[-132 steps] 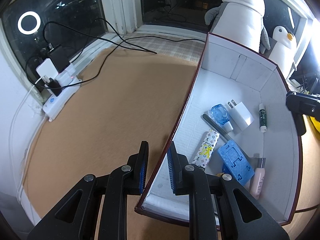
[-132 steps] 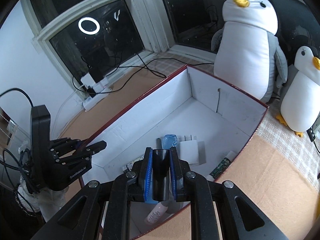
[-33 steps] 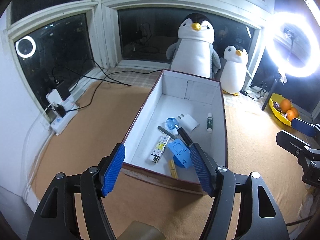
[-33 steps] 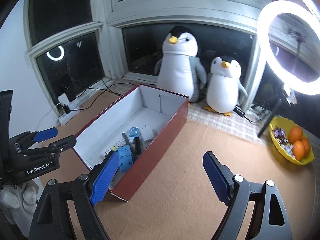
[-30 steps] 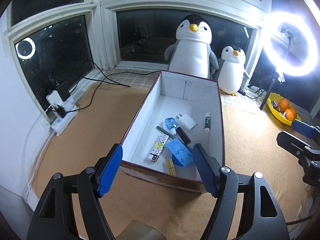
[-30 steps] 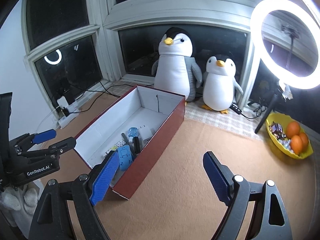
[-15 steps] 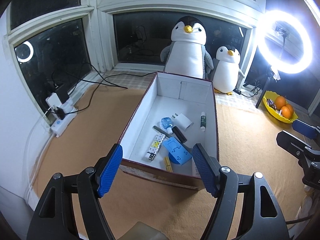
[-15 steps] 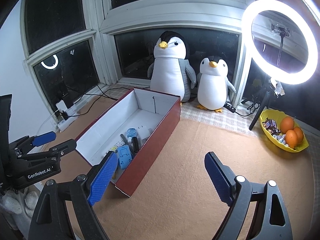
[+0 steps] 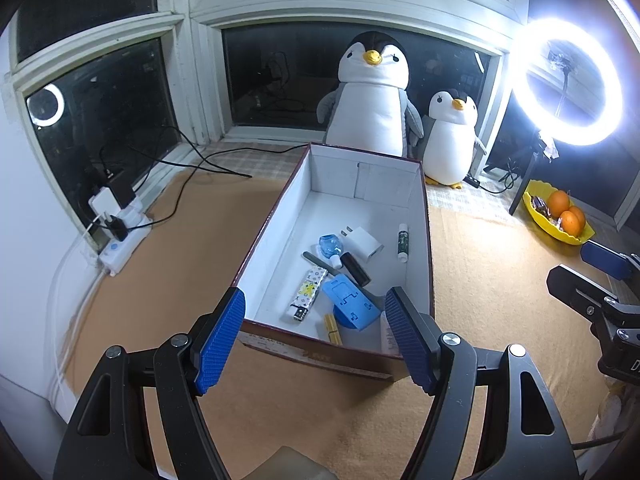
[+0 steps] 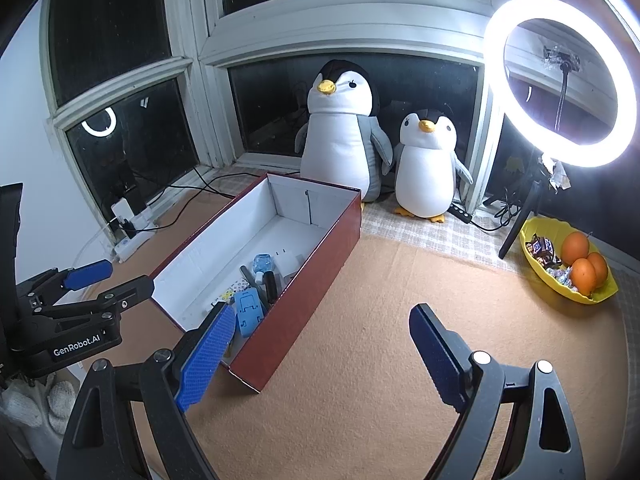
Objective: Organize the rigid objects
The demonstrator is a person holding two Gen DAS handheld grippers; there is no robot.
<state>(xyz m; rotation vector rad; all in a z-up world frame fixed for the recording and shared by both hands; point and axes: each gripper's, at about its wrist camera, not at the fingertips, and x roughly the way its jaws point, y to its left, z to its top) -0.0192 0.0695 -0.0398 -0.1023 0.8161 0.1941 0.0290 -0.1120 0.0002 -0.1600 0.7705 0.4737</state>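
A long red box [image 9: 425, 224] with a white inside lies on the tan mat; it also shows in the right wrist view [image 10: 320, 268]. In it lie a blue phone stand [image 9: 351, 305], a white charger [image 9: 362, 243], a black cylinder [image 9: 355, 269], a patterned lighter [image 9: 308, 293], a blue clear bottle [image 9: 330, 245] and a white tube [image 9: 403, 241]. My left gripper [image 9: 316, 340] is open and empty, held back above the box's near end. My right gripper [image 10: 320, 354] is open and empty, to the right of the box.
Two plush penguins [image 9: 374, 96] [image 9: 452, 136] stand behind the box by the window. A lit ring light [image 9: 568, 88] on a stand is at the right. A yellow bowl of oranges [image 10: 568, 268] sits beside it. A power strip with cables [image 9: 120, 236] lies at the left wall.
Both grippers have drawn back and up from the box, so it looks smaller. Earlier the right gripper held the black cylinder; it now lies in the box and both grippers are open.
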